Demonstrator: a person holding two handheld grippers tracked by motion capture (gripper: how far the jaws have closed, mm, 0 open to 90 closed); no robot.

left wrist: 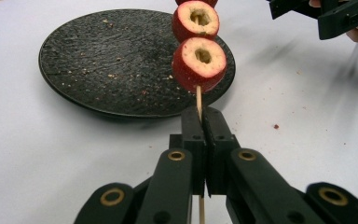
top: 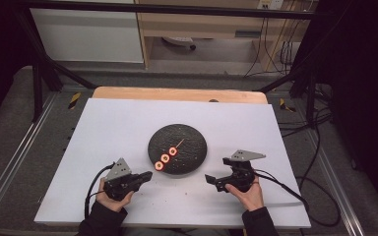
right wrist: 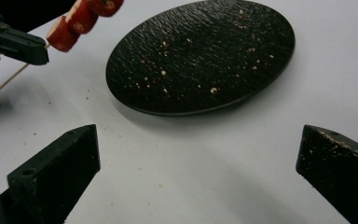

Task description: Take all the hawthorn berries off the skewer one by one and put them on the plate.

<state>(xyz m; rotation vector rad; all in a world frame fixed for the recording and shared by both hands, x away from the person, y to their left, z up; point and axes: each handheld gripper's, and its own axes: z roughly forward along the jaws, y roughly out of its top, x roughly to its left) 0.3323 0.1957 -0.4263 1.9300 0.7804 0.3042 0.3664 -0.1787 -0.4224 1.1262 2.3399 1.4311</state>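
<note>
A: Well, start at the left claw (left wrist: pixel 200 122). What does it have?

B: Its jaws are pressed together on the bare lower end of a thin wooden skewer (left wrist: pixel 198 97). The skewer carries red fruit rounds with pale cored centres (left wrist: pixel 199 63), and it slants up over the near edge of the round black textured plate (left wrist: pixel 121 60).

A: And the right claw (top: pixel 219 172)?

B: Spread wide, holding nothing. It sits to the right of the plate, over the white table (top: pixel 118 123).

A: How would you expect the skewer to handle?

B: Light, I'd say, but thin and likely to snap or twist if pinched hard. The rounds look soft and wet, so they may slide or spin on the stick. The bare wood below the lowest round seems the best place to grip, not the fruit.

A: What do the views add to each other?

B: The left gripper view shows the pinch on the stick up close. The high view shows three rounds in a row and the bare pointed tip beyond them. The right gripper view shows crumbs scattered across the plate, and the tail of the stick poking out behind the left claw.
</note>
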